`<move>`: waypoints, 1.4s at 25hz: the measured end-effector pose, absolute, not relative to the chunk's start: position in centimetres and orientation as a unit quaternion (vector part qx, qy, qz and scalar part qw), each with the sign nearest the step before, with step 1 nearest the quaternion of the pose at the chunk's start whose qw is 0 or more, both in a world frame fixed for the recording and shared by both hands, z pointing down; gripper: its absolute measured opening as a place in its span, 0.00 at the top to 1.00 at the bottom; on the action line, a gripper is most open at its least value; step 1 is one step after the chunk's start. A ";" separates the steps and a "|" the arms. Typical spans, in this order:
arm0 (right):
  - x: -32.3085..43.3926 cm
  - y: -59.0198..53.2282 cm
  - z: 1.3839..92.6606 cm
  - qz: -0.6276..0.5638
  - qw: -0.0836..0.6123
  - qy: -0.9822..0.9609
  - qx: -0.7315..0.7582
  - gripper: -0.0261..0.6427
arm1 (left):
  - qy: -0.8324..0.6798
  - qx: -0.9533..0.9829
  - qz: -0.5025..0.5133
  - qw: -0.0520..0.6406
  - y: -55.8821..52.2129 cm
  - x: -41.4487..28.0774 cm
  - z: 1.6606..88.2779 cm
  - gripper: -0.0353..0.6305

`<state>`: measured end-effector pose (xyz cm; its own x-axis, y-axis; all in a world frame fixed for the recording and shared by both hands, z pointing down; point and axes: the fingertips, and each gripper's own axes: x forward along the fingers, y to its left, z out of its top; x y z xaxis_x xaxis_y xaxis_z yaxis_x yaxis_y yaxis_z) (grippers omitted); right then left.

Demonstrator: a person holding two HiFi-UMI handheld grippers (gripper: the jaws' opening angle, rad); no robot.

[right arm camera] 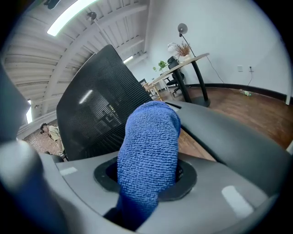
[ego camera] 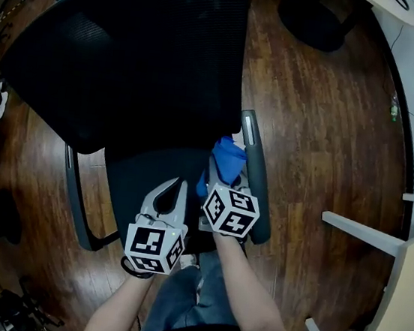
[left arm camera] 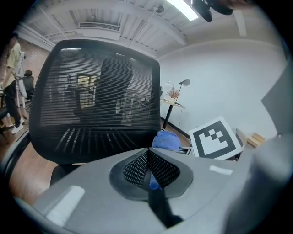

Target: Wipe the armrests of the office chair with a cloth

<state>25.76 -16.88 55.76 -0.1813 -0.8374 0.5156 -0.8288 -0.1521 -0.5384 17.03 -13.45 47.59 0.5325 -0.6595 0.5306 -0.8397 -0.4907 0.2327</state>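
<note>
Right gripper (ego camera: 221, 175): jaws clamped on a blue cloth (right arm camera: 149, 151), which bulges out ahead of the tips.
Cloth position: at the inner edge of the armrest on the person's right (ego camera: 256, 181), near its backrest end; I cannot tell whether they touch.
Left gripper (ego camera: 178, 187): jaws pressed together with nothing between them, held over the seat (ego camera: 132, 185), just beside the right gripper.
Office chair: black mesh backrest (ego camera: 132, 45) is on the far side from the person and the seat is toward them.
Other armrest (ego camera: 74, 195): on the person's left, well apart from both grippers.
Floor (ego camera: 326, 124): dark wooden boards.
</note>
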 end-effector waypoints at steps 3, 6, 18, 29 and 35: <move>25.3 -15.1 55.8 -0.407 0.006 0.646 -0.645 0.76 | -0.435 0.847 0.192 0.236 -11.9 16.5 47.5 0.94; 25.2 -13.0 56.0 -0.406 0.007 0.640 -0.653 0.76 | -0.426 0.852 0.195 0.232 -10.4 16.0 47.6 0.94; 25.5 -5.1 56.6 -0.395 0.007 0.614 -0.683 0.76 | -0.387 0.873 0.194 0.226 -4.0 15.1 47.9 0.94; 25.9 0.9 57.2 -0.383 -0.003 0.596 -0.706 0.76 | -0.350 0.888 0.191 0.229 0.6 15.3 49.0 0.94; 25.8 4.0 58.4 -0.390 -0.013 0.587 -0.709 0.76 | -0.329 0.894 0.191 0.235 2.4 16.3 50.0 0.94</move>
<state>25.81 4.05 58.41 0.0068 -0.8229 0.5682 -0.8430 -0.3104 -0.4394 16.28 2.40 50.00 0.7100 -0.4988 0.4971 -0.6789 -0.6723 0.2951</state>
